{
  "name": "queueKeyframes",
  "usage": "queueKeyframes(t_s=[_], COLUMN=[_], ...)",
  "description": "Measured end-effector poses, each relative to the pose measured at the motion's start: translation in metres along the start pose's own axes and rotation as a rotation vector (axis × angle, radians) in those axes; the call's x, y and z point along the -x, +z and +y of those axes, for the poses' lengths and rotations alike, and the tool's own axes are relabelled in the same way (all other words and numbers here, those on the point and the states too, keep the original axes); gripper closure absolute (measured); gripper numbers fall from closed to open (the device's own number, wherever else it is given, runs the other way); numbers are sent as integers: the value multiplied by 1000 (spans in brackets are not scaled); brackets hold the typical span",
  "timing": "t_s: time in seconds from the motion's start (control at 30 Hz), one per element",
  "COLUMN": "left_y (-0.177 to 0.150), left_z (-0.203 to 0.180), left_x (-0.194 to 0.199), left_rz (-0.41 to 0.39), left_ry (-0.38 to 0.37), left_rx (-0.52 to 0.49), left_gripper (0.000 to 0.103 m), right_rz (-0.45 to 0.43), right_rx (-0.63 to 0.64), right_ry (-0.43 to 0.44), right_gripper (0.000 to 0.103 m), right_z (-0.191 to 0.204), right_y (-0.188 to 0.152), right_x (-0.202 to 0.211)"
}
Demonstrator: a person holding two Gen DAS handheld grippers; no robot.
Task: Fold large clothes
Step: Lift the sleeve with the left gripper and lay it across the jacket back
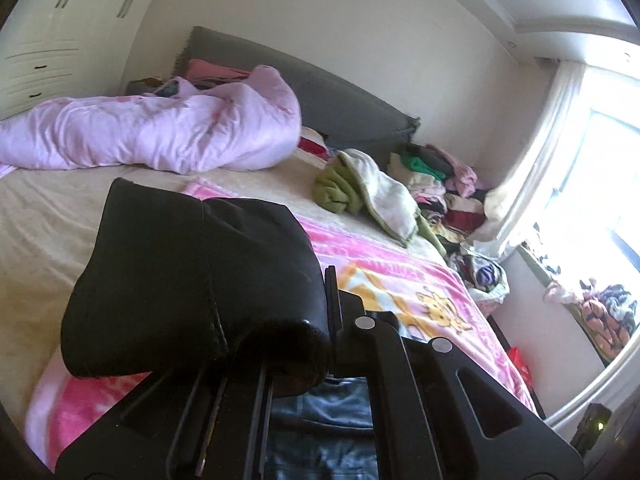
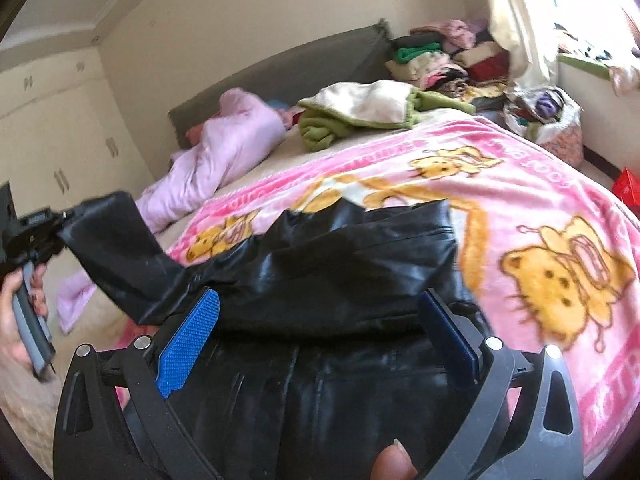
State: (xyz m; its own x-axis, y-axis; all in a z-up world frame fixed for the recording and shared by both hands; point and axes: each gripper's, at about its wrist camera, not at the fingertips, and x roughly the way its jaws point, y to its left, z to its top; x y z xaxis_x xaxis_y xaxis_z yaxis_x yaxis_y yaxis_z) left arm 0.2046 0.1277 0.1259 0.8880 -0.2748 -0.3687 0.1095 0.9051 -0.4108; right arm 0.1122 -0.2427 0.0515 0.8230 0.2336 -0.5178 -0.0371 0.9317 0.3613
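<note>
A black leather jacket [image 2: 344, 264] lies across the pink cartoon-bear blanket [image 2: 520, 208] on the bed [image 1: 48, 208], its body spread near the foot end and one sleeve [image 2: 116, 248] pulled up and out to the side. The left gripper [image 2: 60, 220] has its jaws clamped tight on the end of that sleeve, holding it lifted clear of the bed; a hand [image 2: 16, 312] grips the tool's handle. From that gripper's own view the sleeve end [image 1: 192, 276] bulges over the closed jaws. The right gripper [image 2: 316, 340] hangs just over the jacket's body with its jaws spread wide, the blue pads [image 2: 192, 332] on either side of the leather and clamping nothing. Further up the bed sit a crumpled lilac quilt [image 1: 160, 132] and a green-and-cream blanket [image 1: 360, 188], with a heap of clothes [image 1: 440, 184] beside the grey headboard [image 1: 340, 96].
</note>
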Motion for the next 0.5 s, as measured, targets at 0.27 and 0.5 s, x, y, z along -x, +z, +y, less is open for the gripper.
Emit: queueKeyframes(t_s=[0.27, 0.5], left_y=[-16, -36], left_z=[-46, -78], left_x=[-20, -31], left_rz=[28, 43], left_ry=[-49, -86], left_rx=[-54, -105], left_gripper=[103, 103], right_rz=[-29, -48], right_rx=[-108, -133], right_ry=[-16, -32], right_gripper=[4, 4], right_z=[-35, -50], right_y=[-2, -3], right_x=[19, 31])
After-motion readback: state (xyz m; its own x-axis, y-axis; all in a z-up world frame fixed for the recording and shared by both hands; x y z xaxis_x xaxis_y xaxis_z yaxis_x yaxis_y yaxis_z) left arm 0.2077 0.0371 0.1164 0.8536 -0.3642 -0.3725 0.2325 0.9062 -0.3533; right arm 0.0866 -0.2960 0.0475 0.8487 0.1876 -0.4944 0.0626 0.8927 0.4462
